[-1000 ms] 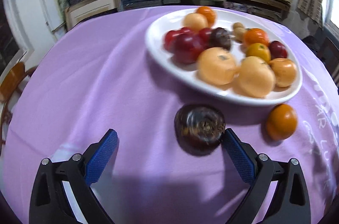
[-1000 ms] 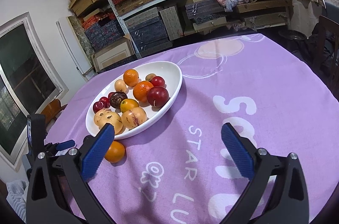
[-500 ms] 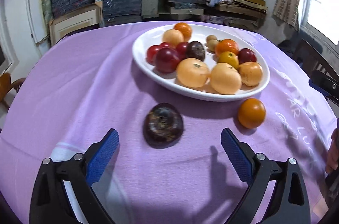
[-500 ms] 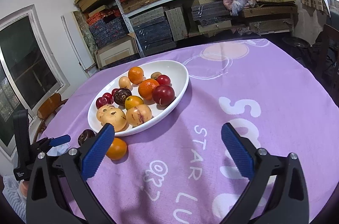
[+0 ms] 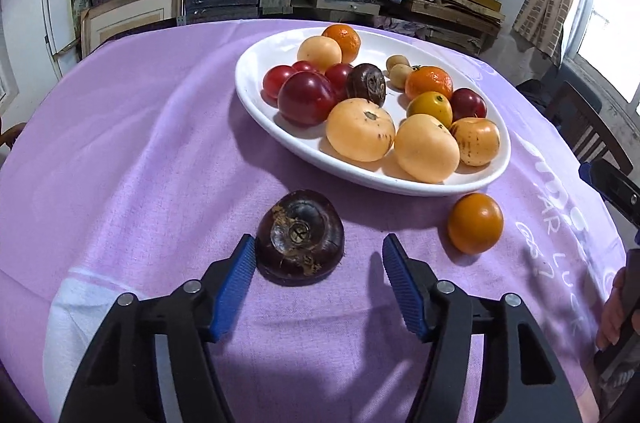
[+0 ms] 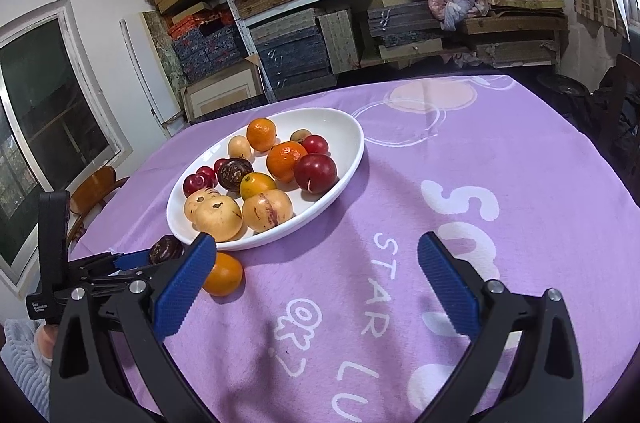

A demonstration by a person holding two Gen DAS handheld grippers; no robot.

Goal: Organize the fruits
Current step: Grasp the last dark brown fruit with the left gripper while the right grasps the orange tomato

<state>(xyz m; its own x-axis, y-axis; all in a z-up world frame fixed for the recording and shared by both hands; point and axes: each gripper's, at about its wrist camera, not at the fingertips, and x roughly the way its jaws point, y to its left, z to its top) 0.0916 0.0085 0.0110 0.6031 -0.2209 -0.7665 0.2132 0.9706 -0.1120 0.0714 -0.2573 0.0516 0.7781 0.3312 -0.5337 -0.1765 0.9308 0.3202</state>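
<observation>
Fruit fills a white plate (image 5: 256, 111) on the purple-clothed desk (image 5: 132, 143), while a dark purple fruit (image 5: 300, 243) and an orange fruit (image 5: 475, 223) lie on the cloth just in front of the plate's near rim. The left gripper (image 5: 319, 259) has just been closing, and its jaws now stand partly open around the dark fruit, the left blue pad at or nearly at its side and the right pad clear of it. The right gripper (image 6: 316, 263) hangs wide open above the cloth's white lettering with nothing between its jaws.
</observation>
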